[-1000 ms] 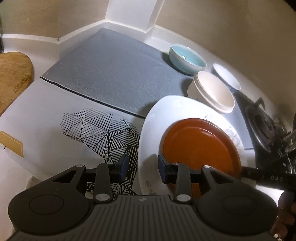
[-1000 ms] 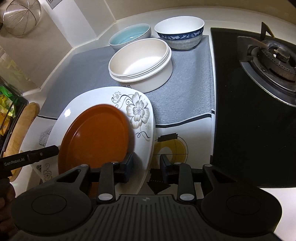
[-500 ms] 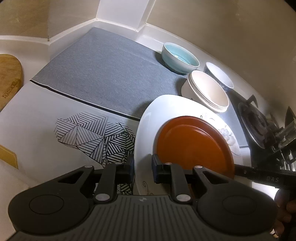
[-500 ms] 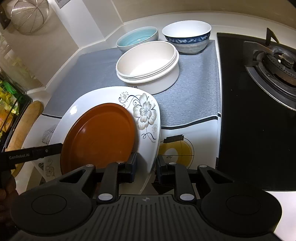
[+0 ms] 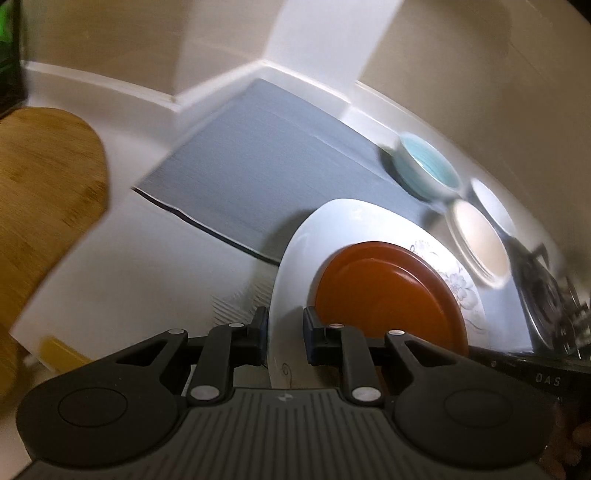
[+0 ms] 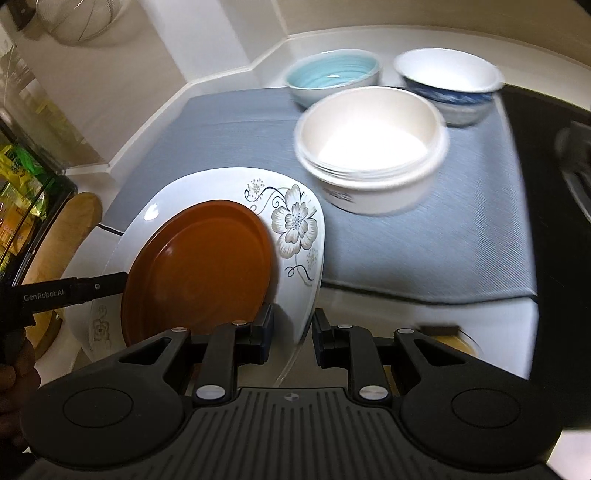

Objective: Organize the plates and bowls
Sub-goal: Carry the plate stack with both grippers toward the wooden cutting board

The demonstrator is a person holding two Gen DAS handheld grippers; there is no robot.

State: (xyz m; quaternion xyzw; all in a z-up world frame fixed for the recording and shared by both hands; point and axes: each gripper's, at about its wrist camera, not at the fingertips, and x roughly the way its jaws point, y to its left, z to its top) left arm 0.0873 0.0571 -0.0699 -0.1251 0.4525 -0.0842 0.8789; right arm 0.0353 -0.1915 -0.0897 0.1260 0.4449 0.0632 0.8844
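Observation:
A large white plate with a flower print (image 5: 295,280) (image 6: 295,221) carries a smaller brown plate (image 5: 384,295) (image 6: 199,266). My left gripper (image 5: 282,330) is shut on the white plate's left rim. My right gripper (image 6: 293,330) is shut on its right rim. The plates are held tilted above the counter. A stack of cream bowls (image 6: 369,147) (image 5: 476,240), a light blue bowl (image 6: 332,75) (image 5: 424,168) and a blue-patterned white bowl (image 6: 448,83) stand on the grey mat (image 6: 424,251) (image 5: 258,177) behind.
A wooden board (image 5: 40,192) lies at the left. A black gas stove (image 6: 554,184) lies at the right. A patterned white mat (image 5: 147,288) covers the counter in front of the grey mat. A wire strainer (image 6: 74,22) hangs at the back left.
Both grippers have lifted the white plate with the brown plate and carried it up and toward the grey mat. The views are blurred by motion.

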